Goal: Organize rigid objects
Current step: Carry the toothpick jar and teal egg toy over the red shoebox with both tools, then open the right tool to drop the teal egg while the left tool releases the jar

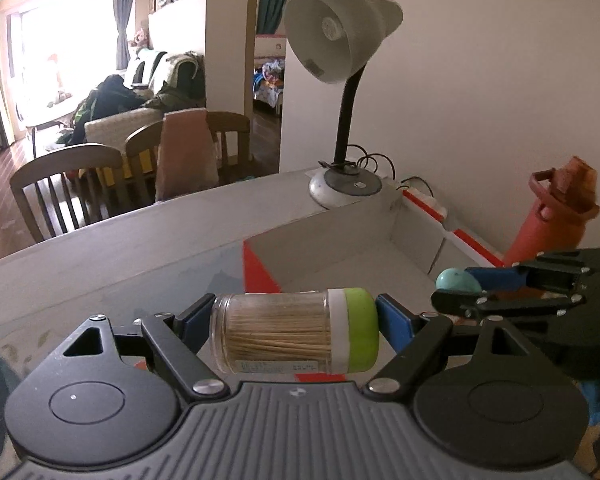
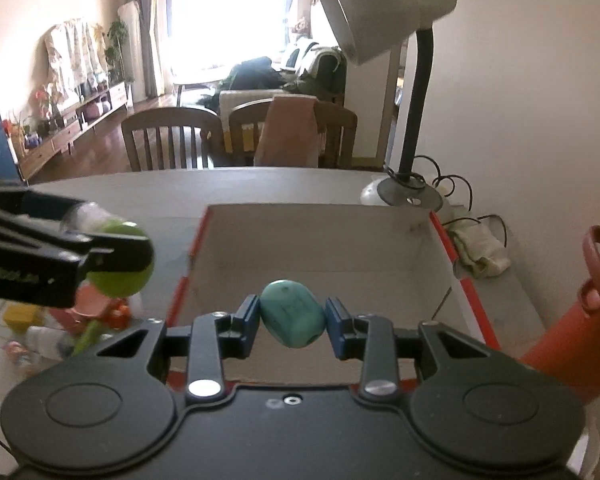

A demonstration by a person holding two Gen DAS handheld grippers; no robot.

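My left gripper (image 1: 294,322) is shut on a clear toothpick jar (image 1: 276,330) with a green cap, held sideways end to end just before the near left corner of the red-edged cardboard box (image 1: 340,252). From the right wrist view the same jar (image 2: 118,258) and the left gripper (image 2: 100,254) hang left of the box (image 2: 320,240). My right gripper (image 2: 292,316) is shut on a turquoise stone-like lump (image 2: 292,314), above the box's near edge. The lump (image 1: 458,280) also shows at the right of the left wrist view, in the right gripper (image 1: 466,286).
A grey desk lamp (image 1: 340,40) stands on its base behind the box, with cords by the wall. An orange-red bottle (image 2: 572,328) stands right of the box. Small toys and bottles (image 2: 80,320) lie left of it. Wooden chairs (image 2: 172,140) line the table's far edge.
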